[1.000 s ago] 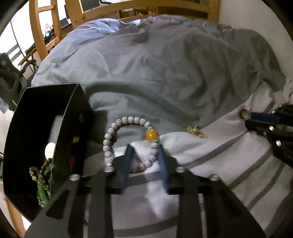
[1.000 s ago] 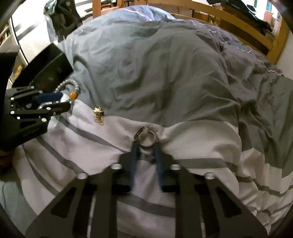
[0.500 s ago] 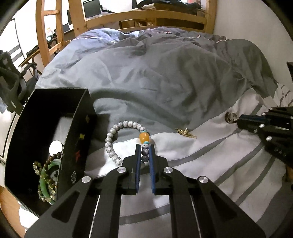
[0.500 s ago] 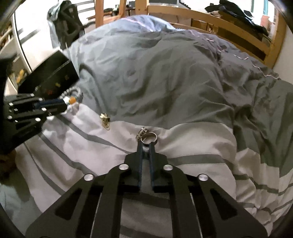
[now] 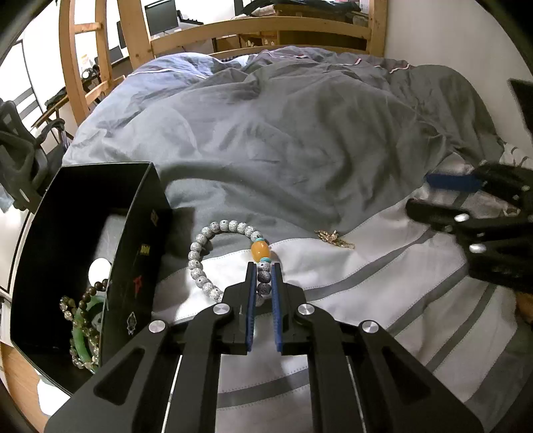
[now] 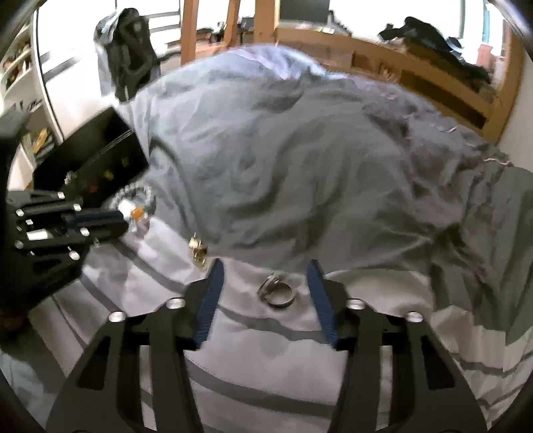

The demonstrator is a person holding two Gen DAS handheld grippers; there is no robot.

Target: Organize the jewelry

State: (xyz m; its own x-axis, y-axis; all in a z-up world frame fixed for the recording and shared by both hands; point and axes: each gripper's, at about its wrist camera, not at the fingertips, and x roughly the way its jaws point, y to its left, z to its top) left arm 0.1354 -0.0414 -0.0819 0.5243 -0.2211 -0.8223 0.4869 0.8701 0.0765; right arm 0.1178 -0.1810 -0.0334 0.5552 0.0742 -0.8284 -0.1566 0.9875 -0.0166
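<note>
My left gripper is shut on a speckled white bead bracelet with an amber bead, which lies on the striped bedcover right of a black box. The box holds a green bangle and other beaded bracelets. A small gold piece lies to the right. My right gripper is open, its jaws either side of two silver rings lying on the cover. It also shows in the left wrist view. The gold piece lies by its left finger.
A rumpled grey duvet covers the bed beyond. A wooden bed frame runs along the far side. The black box and my left gripper show at the left of the right wrist view.
My left gripper closed on the bead bracelet and stays shut. My right gripper closed on the rings, then opened wide; the rings lie between its jaws.
</note>
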